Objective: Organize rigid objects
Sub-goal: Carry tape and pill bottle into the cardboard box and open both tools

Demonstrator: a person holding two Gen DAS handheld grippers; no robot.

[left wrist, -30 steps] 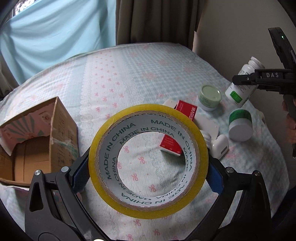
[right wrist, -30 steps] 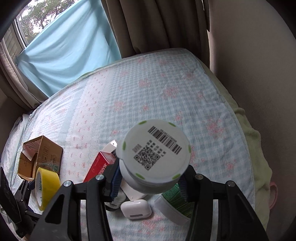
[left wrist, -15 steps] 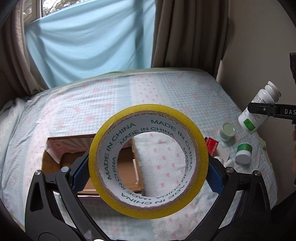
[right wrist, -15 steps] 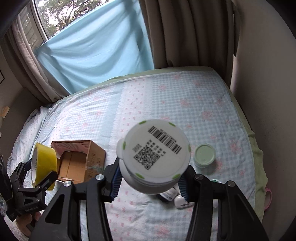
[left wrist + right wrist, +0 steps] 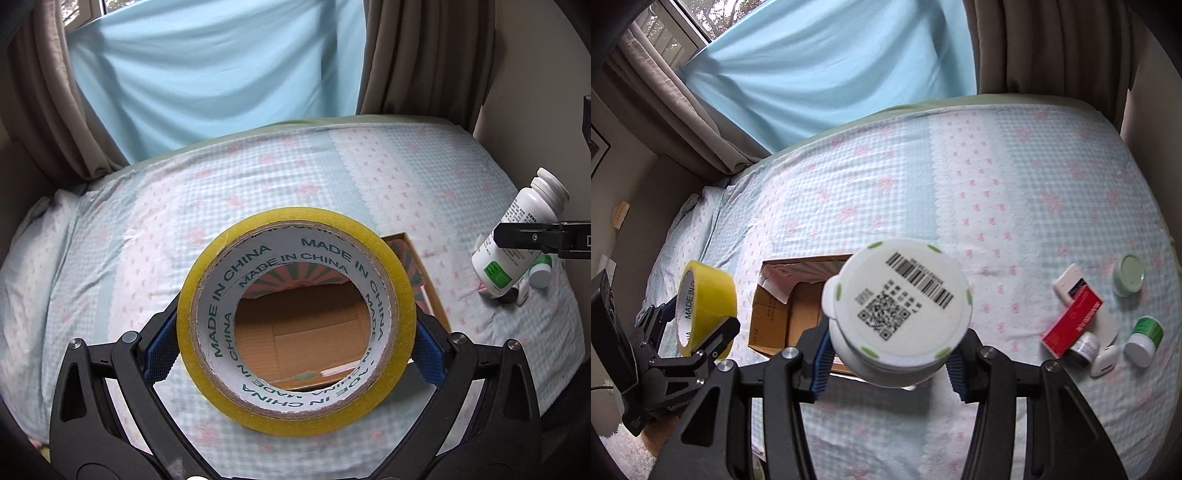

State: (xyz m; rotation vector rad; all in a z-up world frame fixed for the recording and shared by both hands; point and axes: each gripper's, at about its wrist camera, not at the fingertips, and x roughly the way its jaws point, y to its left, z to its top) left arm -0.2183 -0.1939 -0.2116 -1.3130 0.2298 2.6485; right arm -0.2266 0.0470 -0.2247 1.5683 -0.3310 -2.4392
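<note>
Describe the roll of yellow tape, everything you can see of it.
The yellow tape roll is a wide ring of glossy yellowish tape wound on a cardboard core, whose white inner face repeats MADE IN CHINA in green. It stands on edge in the air, clamped across its width between the blue pads of the left gripper. Through its hole shows the open cardboard box below.

A home bedroom: a bed [image 5: 1015,177] wearing a floral checked sheet is lying beneath a curtained window [image 5: 670,35].
</note>
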